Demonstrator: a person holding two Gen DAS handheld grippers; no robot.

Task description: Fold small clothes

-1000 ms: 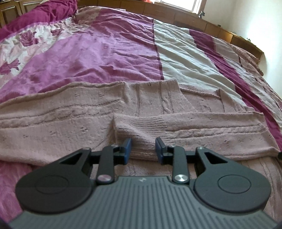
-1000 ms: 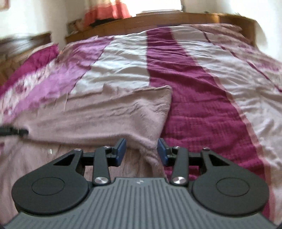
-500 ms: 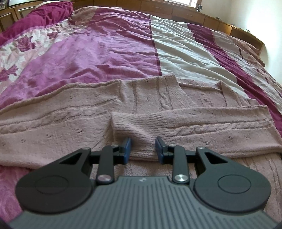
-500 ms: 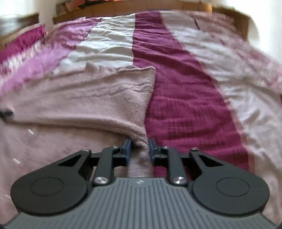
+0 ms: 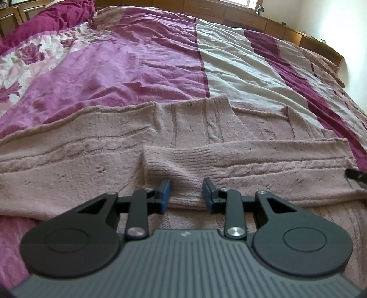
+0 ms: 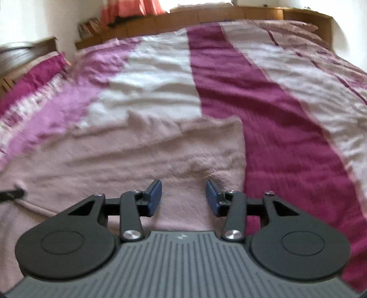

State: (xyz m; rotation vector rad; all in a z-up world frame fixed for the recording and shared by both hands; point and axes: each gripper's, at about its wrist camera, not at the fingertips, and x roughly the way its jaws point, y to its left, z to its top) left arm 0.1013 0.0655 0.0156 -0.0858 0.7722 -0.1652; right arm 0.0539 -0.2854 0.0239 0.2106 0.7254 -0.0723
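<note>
A dusty-pink cable-knit sweater (image 5: 91,155) lies spread flat on the bed. One sleeve (image 5: 252,160) is folded across its body, with the ribbed cuff at the near middle. My left gripper (image 5: 186,192) sits at the cuff's near edge, and its blue pads pinch the knit between them. In the right wrist view, my right gripper (image 6: 183,197) hovers low over the sweater (image 6: 137,160) near its right edge. Its jaws are opening and no fabric is caught between them. The right gripper's black tip (image 5: 355,176) shows at the edge of the left wrist view.
The bedspread (image 5: 137,68) has purple, white and maroon stripes (image 6: 286,137) and runs far beyond the sweater. A wooden headboard shelf (image 5: 229,11) lines the back. Walls close the right side.
The right gripper closed on the sweater's right edge half a second ago, then let go and shifted left over the knit. The left gripper has stayed put on the cuff.
</note>
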